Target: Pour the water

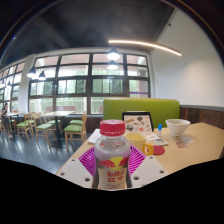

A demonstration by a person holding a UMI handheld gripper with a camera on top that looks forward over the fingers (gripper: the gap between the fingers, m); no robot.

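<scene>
A clear plastic bottle (112,158) with a red cap and a red and yellow label stands upright between my fingers, lifted in front of the table. My gripper (112,166) is shut on the bottle, the pink pads (88,160) pressing its sides. Beyond it on the wooden table (195,145) stand a yellow cup (153,146) and a white bowl (177,126). The bottle's lower part is hidden below the fingers.
A small framed picture (137,122) stands behind the bottle on the table. A green sofa back (140,106) lies beyond the table. Chairs and tables (50,125) fill the room to the left, under large windows (80,85).
</scene>
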